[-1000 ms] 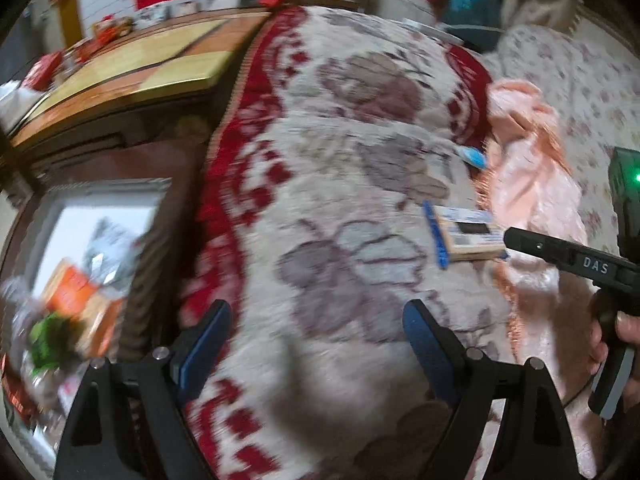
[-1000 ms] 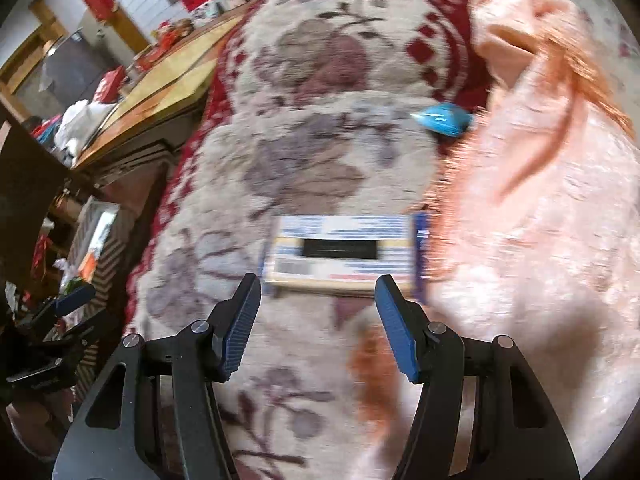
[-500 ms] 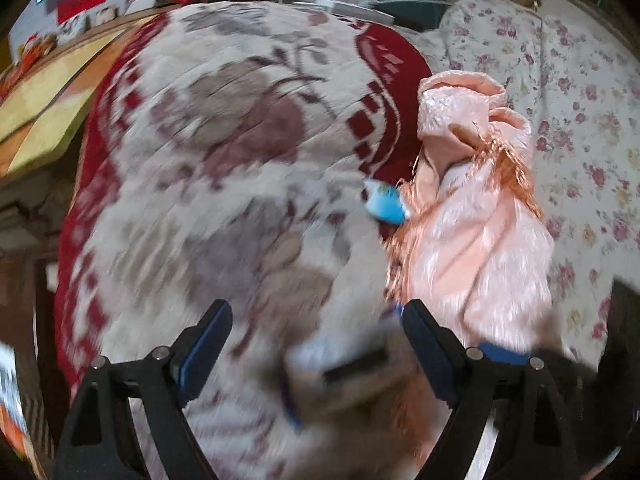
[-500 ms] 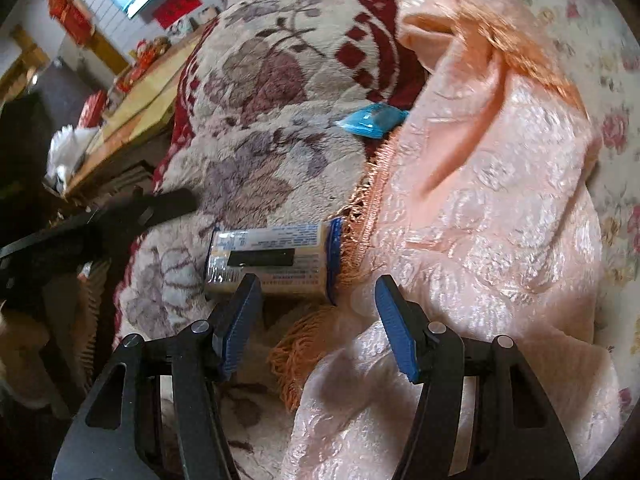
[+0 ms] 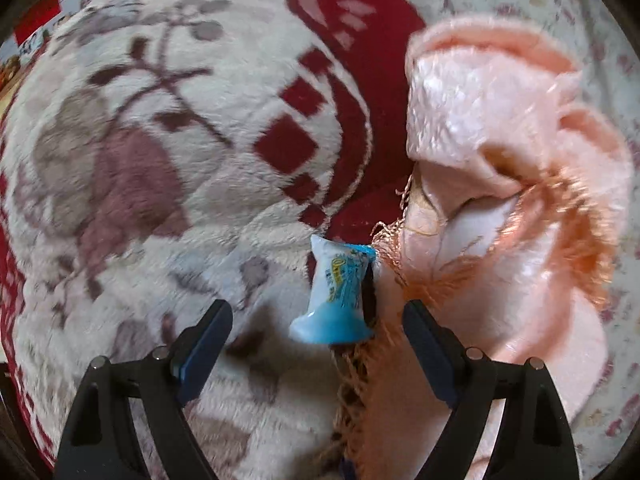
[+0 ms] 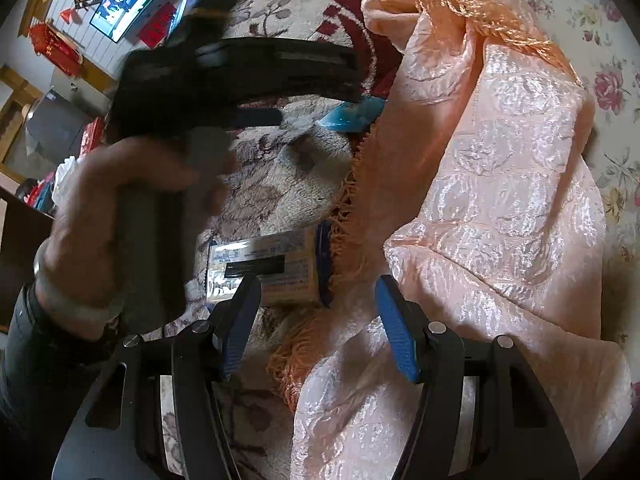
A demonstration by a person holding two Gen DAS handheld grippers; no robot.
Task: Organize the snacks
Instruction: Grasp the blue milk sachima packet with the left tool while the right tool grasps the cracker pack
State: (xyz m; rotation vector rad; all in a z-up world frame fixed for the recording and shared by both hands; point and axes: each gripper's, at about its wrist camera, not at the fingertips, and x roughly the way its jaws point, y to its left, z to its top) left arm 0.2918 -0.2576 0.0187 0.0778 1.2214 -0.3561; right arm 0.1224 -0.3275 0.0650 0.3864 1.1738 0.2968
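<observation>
L→R. Fleece blanket (image 5: 168, 184) w/ red border covers the bed; the pics show no box, bin or other container, so nothing to report on contents.

Left claw (image 5: 318, 340): jaws wide apart, holding nothing, pointed steeply down w/ the blue snack packet (image 5: 338, 292) lying between and just ahead of the tips, pads not touching it. Packet sits on the blanket, right edge against the fringe of the peach cloth (image 5: 500, 184). Prob. v. light, soft crinkly film, puffed middle, flared sealed ends; slippery-ish. Best bet: pinch across the narrow middle, gently, so contents aren't crushed; keep fringe out of the jaws.

Right claw (image 6: 318, 328): jaws roughly half open, empty, hovering near the flat snack box (image 6: 272, 272), which lies on the blanket, right end tucked against the fringe. Box looks stiff, light; grip across its short sides.
</observation>
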